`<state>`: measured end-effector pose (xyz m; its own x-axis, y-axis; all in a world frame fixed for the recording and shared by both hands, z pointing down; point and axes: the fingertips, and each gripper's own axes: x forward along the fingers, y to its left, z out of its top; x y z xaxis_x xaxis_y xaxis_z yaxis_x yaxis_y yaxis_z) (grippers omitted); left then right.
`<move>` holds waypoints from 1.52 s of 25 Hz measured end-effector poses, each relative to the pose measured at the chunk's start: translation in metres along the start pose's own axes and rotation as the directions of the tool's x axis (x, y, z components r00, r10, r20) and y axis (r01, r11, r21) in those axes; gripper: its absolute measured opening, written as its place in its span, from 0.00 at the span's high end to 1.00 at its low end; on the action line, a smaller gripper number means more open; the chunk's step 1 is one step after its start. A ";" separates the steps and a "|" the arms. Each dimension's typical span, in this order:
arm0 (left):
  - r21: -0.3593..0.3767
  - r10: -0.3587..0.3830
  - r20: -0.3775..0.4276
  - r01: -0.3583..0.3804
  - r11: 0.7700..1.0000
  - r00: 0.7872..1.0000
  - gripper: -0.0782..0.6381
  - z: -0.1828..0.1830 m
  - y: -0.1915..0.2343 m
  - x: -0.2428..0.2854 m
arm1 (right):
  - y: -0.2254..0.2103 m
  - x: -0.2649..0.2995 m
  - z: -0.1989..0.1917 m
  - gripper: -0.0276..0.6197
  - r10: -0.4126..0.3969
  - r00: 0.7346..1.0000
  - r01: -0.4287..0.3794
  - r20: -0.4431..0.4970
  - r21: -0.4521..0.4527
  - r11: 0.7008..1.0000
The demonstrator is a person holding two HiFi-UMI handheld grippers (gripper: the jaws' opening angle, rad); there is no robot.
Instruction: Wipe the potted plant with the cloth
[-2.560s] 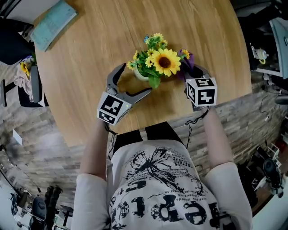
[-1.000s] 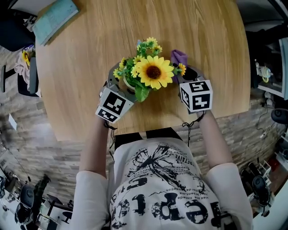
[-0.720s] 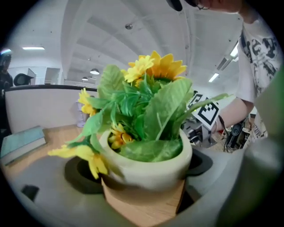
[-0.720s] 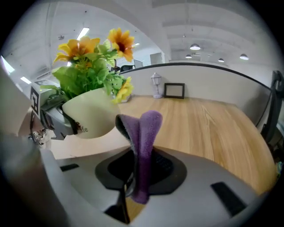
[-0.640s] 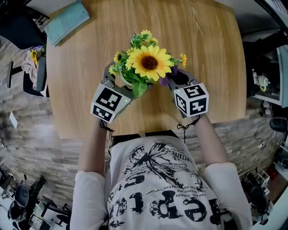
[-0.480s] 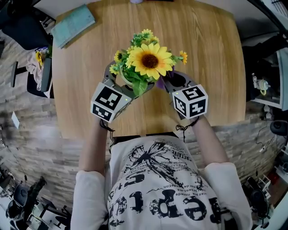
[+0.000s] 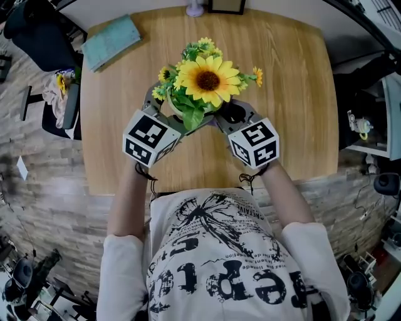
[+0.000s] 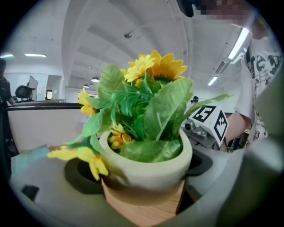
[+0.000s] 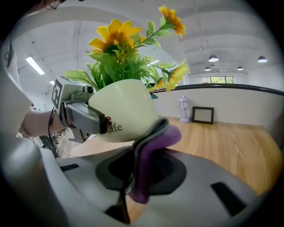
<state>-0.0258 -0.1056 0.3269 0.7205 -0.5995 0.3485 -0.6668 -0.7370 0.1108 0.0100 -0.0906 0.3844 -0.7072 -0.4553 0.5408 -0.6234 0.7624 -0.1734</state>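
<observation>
The potted plant [image 7: 208, 80], a big sunflower with small yellow blooms and green leaves in a cream pot [image 8: 146, 164], is held tilted above the wooden table [image 7: 294, 94]. My left gripper [image 7: 164, 105] is shut on the pot, one jaw on each side [image 8: 143, 179]. My right gripper [image 7: 227, 114] is shut on a purple cloth [image 9: 153, 150]. The cloth's folded top edge touches the lower side of the pot [image 9: 124, 111]. The left gripper [image 9: 75, 111] shows behind the pot there. In the head view the blooms hide most of the pot and the cloth.
A teal book [image 7: 113, 42] lies at the table's far left corner. A dark picture frame [image 7: 227, 6] and a small white stand [image 7: 195, 9] sit at the far edge. A chair [image 7: 37, 37] is off the table to the left.
The left gripper, open beside the pot 2.6 s ago, has shut on it and raised the plant. The right gripper has brought the cloth in against the pot.
</observation>
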 end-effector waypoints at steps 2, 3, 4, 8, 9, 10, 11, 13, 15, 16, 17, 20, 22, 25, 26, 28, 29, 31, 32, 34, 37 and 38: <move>-0.010 -0.003 0.008 0.003 1.000 1.000 0.15 0.004 0.000 -0.001 | 0.003 0.000 0.004 0.84 0.009 1.000 -0.009 0.004 -0.008 1.000; -0.014 -0.003 0.011 0.003 1.000 1.000 0.15 0.005 0.001 -0.002 | 0.005 0.001 0.006 0.84 0.013 1.000 -0.013 0.004 -0.008 1.000; -0.017 -0.001 0.015 0.001 1.000 1.000 0.15 0.007 0.002 -0.003 | 0.007 0.002 0.008 0.84 0.018 1.000 -0.018 0.005 -0.008 1.000; -0.032 0.009 0.039 -0.007 0.999 0.999 0.15 0.009 0.009 -0.008 | 0.021 0.011 0.012 0.84 0.060 0.998 -0.060 0.003 -0.021 0.998; -0.038 0.009 0.048 -0.007 0.999 0.999 0.15 0.010 0.010 -0.008 | 0.026 0.014 0.013 0.84 0.074 0.997 -0.074 0.001 -0.034 0.997; -0.044 0.008 0.056 -0.006 0.999 0.998 0.15 0.011 0.010 -0.008 | 0.032 0.016 0.013 0.84 0.087 0.996 -0.087 -0.002 -0.048 0.995; -0.047 0.009 0.063 -0.006 0.999 0.998 0.15 0.012 0.010 -0.008 | 0.038 0.018 0.014 0.84 0.098 0.995 -0.098 -0.005 -0.061 0.993; -0.050 0.011 0.071 -0.008 0.999 0.997 0.15 0.015 0.010 -0.008 | 0.046 0.021 0.015 0.84 0.111 0.994 -0.112 -0.010 -0.071 0.991; -0.055 0.017 0.076 -0.013 0.998 0.997 0.15 0.016 0.013 -0.009 | 0.052 0.024 0.016 0.84 0.126 0.992 -0.126 -0.010 -0.065 0.990; -0.059 0.022 0.078 -0.017 0.998 0.997 0.15 0.014 0.016 -0.011 | 0.056 0.027 0.016 0.84 0.135 0.991 -0.136 -0.011 -0.062 0.989; -0.063 0.028 0.081 -0.023 0.998 0.996 0.15 0.012 0.020 -0.013 | 0.060 0.031 0.015 0.84 0.145 0.989 -0.146 -0.013 -0.061 0.987; -0.073 0.053 0.086 -0.047 0.996 0.995 0.15 0.008 0.031 -0.018 | 0.070 0.040 0.013 0.84 0.173 0.985 -0.174 -0.021 -0.063 0.983; -0.079 0.072 0.089 -0.065 0.995 0.993 0.15 0.004 0.038 -0.022 | 0.077 0.044 0.012 0.84 0.193 0.981 -0.194 -0.020 -0.051 0.980; -0.088 0.091 0.094 -0.083 0.993 0.991 0.15 -0.003 0.047 -0.028 | 0.086 0.050 0.011 0.84 0.223 0.975 -0.223 -0.005 -0.008 0.975; -0.091 0.096 0.093 -0.088 0.992 0.991 0.15 -0.003 0.048 -0.029 | 0.086 0.048 0.011 0.84 0.233 0.972 -0.233 0.002 0.009 0.972; -0.093 0.105 0.089 -0.097 0.991 0.991 0.15 -0.002 0.048 -0.030 | 0.085 0.043 0.012 0.84 0.249 0.969 -0.249 0.014 0.037 0.968; -0.093 0.108 0.086 -0.100 0.991 0.990 0.15 -0.001 0.048 -0.030 | 0.084 0.040 0.013 0.84 0.253 0.967 -0.254 0.019 0.045 0.966; -0.098 0.110 0.080 -0.102 0.990 0.991 0.15 -0.001 0.048 -0.030 | 0.081 0.036 0.014 0.84 0.257 0.966 -0.258 0.026 0.052 0.965; -0.101 0.111 0.079 -0.103 0.990 0.991 0.15 -0.001 0.048 -0.030 | 0.079 0.034 0.014 0.84 0.256 0.966 -0.258 0.030 0.054 0.965; -0.101 0.113 0.075 -0.106 0.989 0.991 0.15 -0.001 0.049 -0.029 | 0.074 0.032 0.015 0.84 0.249 0.968 -0.251 0.033 0.056 0.966; -0.098 0.120 0.070 -0.113 0.989 0.990 0.15 -0.002 0.051 -0.029 | 0.065 0.030 0.017 0.84 0.234 0.971 -0.236 0.039 0.056 0.970; -0.097 0.122 0.068 -0.115 0.989 0.990 0.15 -0.004 0.051 -0.029 | 0.062 0.029 0.017 0.84 0.227 0.973 -0.229 0.042 0.056 0.972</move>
<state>-0.0815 -0.1247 0.3257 0.6451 -0.7049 0.2950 -0.7607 -0.6291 0.1600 -0.0548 -0.0647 0.3758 -0.8436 -0.2893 0.4524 -0.4626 0.8193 -0.3388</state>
